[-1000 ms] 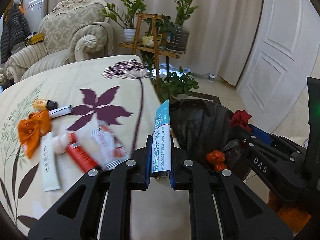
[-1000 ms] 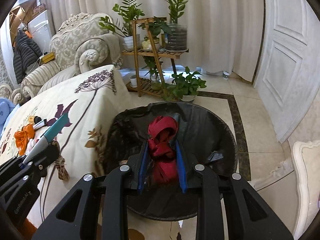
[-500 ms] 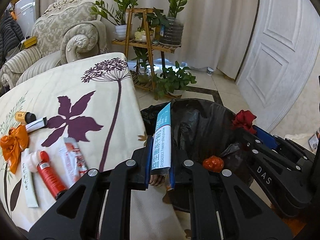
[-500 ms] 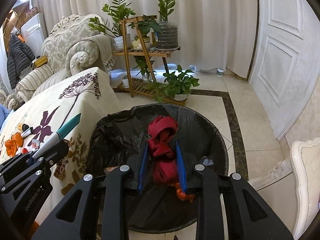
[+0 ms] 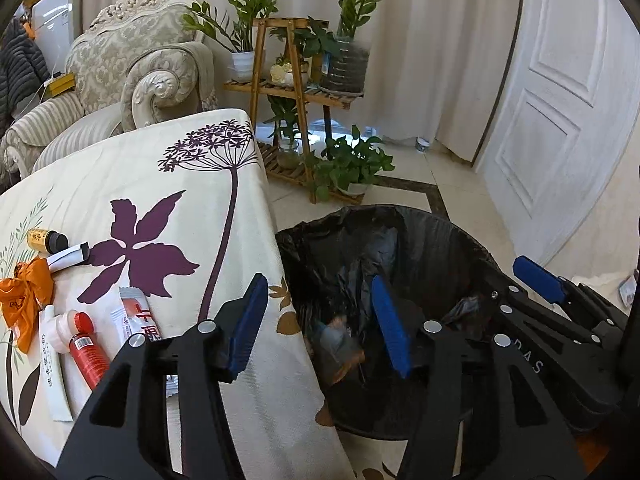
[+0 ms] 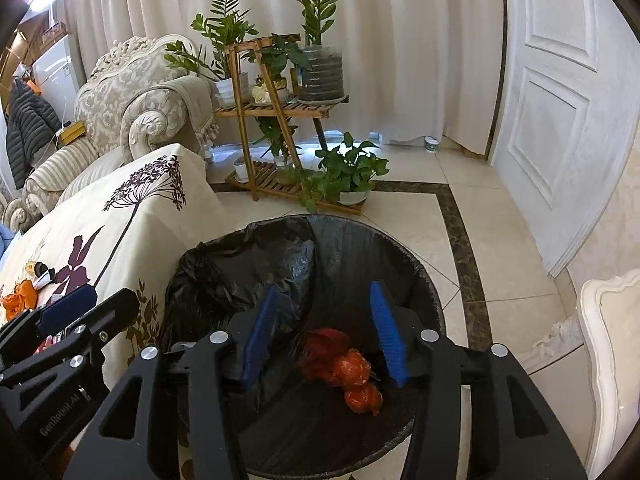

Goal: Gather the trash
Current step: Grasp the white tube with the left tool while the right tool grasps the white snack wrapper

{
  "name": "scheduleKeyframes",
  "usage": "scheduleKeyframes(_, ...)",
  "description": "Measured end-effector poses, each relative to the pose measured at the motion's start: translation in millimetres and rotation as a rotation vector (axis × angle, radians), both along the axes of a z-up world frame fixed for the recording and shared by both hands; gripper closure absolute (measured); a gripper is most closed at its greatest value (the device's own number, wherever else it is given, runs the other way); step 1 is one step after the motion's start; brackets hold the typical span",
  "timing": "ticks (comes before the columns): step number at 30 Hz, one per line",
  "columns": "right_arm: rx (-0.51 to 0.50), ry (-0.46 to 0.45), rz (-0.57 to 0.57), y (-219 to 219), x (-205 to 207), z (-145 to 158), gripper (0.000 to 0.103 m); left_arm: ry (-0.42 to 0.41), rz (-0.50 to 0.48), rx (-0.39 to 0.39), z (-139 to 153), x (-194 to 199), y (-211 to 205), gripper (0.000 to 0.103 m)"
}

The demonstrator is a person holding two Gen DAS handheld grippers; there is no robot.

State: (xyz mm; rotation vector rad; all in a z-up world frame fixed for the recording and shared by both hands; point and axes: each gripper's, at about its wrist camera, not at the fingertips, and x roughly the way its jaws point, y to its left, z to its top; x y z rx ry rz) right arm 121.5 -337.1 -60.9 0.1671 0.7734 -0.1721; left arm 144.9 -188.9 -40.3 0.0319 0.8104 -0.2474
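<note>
A black-lined trash bin (image 5: 440, 232) (image 6: 352, 240) stands on the floor beside the table. My left gripper (image 5: 320, 320) is open and empty over the bin's near edge; a blurred packet (image 5: 336, 344) lies in the bin below it. My right gripper (image 6: 324, 336) is open and empty above the bin, over a red wad (image 6: 326, 340) and orange wrappers (image 6: 356, 376) inside. On the table (image 5: 168, 184) lie an orange wrapper (image 5: 24, 300), a red tube (image 5: 86, 352), a white tube (image 5: 54, 376), a red-white sachet (image 5: 136, 316) and a small gold bottle (image 5: 44, 238).
A wooden plant stand (image 5: 296, 92) with potted plants stands behind the bin. An armchair (image 5: 140, 76) is at the back left. A white door (image 5: 560, 100) is on the right. A white chair edge (image 6: 608, 340) is at the far right.
Both grippers have opened. The blue-white packet has left my left gripper and the red wad has left my right gripper; both are now in the bin.
</note>
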Motion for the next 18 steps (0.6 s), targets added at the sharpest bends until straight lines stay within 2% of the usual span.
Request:
scheduleKeyframes(5,0.002,-0.005,0.001,4,-5,3,0.054,-0.008,0.027,-0.015,8,-6,13,0.038)
scheduleKeyframes(18,0.018,-0.013,0.098,52,-18,13,0.053,-0.031,0.120,0.006,24,-35,74,0.034)
